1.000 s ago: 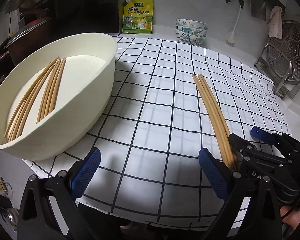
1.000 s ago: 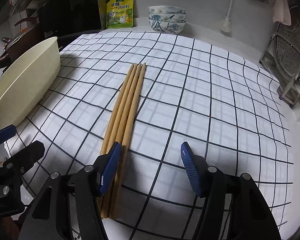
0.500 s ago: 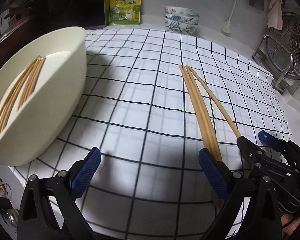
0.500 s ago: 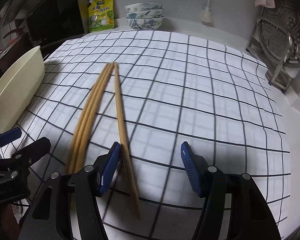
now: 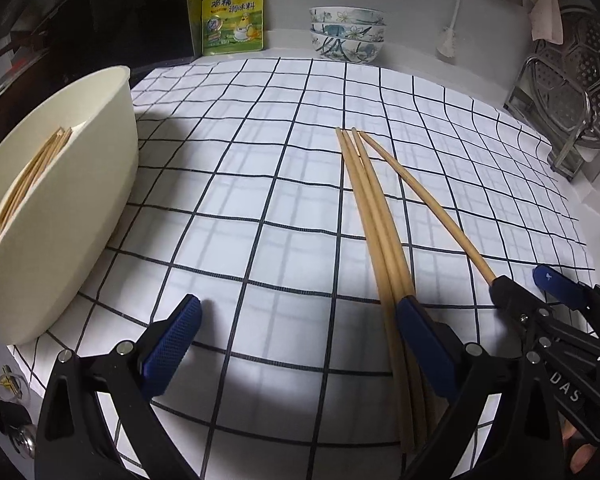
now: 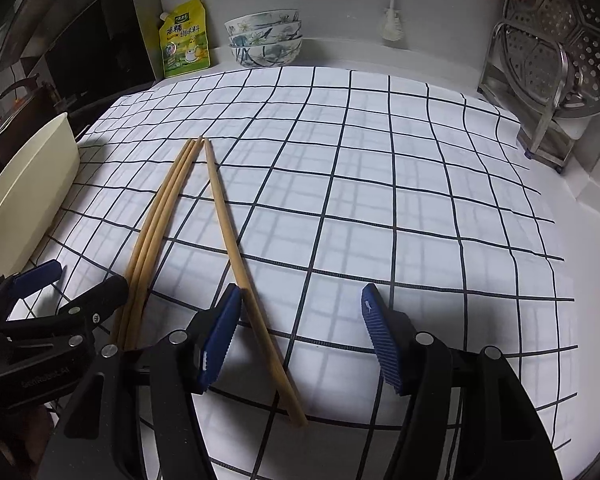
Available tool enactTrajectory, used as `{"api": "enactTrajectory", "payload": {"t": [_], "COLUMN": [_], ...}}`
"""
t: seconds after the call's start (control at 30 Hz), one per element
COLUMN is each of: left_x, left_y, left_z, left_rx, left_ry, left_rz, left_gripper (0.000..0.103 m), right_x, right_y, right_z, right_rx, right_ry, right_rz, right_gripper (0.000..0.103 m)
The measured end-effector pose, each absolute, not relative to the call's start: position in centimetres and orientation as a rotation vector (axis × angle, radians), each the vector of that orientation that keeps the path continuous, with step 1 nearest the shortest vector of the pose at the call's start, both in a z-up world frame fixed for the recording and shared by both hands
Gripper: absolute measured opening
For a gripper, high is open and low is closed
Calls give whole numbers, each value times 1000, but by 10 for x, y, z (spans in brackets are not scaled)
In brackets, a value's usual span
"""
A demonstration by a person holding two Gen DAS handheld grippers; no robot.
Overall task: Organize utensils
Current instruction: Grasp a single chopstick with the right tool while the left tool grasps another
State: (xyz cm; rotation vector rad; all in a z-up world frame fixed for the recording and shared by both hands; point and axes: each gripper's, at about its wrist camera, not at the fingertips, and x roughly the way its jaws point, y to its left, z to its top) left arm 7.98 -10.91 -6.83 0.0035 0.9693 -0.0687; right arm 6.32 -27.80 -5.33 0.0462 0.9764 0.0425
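At the near edge of the checked cloth (image 6: 380,184), the right gripper (image 6: 300,340) hangs low with its jaws spread wide and nothing between them; its left pad sits just beside, possibly touching, the single chopstick (image 6: 236,256), which runs from about 6 o'clock up toward 11 o'clock in the right wrist view. This placement suggests the pad serves as a pusher, fanning one stick off so it can be gripped alone. The left gripper (image 5: 300,344) is likewise spread and empty; its right pad lies over the near ends of the bundle of three chopsticks (image 5: 374,216), at about 5 o'clock in the left wrist view, likely steadying them. Farther out, the far tips of all four sticks converge near the cloth centre, so the pivot is at the tips. At 9 o'clock stands the cream tub (image 5: 80,208), which holds sorted chopsticks (image 5: 28,176) along its floor and is the probable destination. At 12 o'clock, against the wall, stand the yellow pouch (image 5: 233,16) and stacked bowls (image 5: 347,32). Compared with one second earlier, when all four sticks lay parallel and touching, the single stick has swung clear at its near end; half a second ago the split was already open and is now slightly wider.
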Motion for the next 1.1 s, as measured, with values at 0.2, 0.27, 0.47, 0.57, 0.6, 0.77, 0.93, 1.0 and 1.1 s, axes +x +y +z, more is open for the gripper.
{"api": "enactTrajectory", "payload": {"t": [0.2,0.27,0.47,0.57,0.6,0.77,0.93,1.0,1.1], "left_x": [76,76,79,80,80,77,74,74,74], "left_y": [-111,-108,-98,-100,-101,-107,-117,-117,-114], "left_z": [-72,-71,-72,-71,-71,-67,-64,-64,-64], "left_rx": [64,66,49,70,79,79,94,91,81], "left_ry": [973,971,966,952,946,936,943,950,958], "left_rz": [-55,-52,-16,-13,-14,-79,-141,-148,-156], "left_gripper": [98,98,97,97,97,67,18,8,7], "right_x": [63,62,67,70,72,73,71,71,70], "right_y": [-278,-276,-259,-249,-247,-241,-236,-241,-248], "right_z": [-53,-52,-51,-52,-53,-54,-54,-54,-53], "right_rx": [44,37,-35,-77,-86,-67,-73,-34,9], "right_ry": [975,969,958,956,958,953,950,952,950], "right_rz": [41,48,50,48,43,86,115,124,122], "right_gripper": [60,60,60,59,57,23,6,6,6]}}
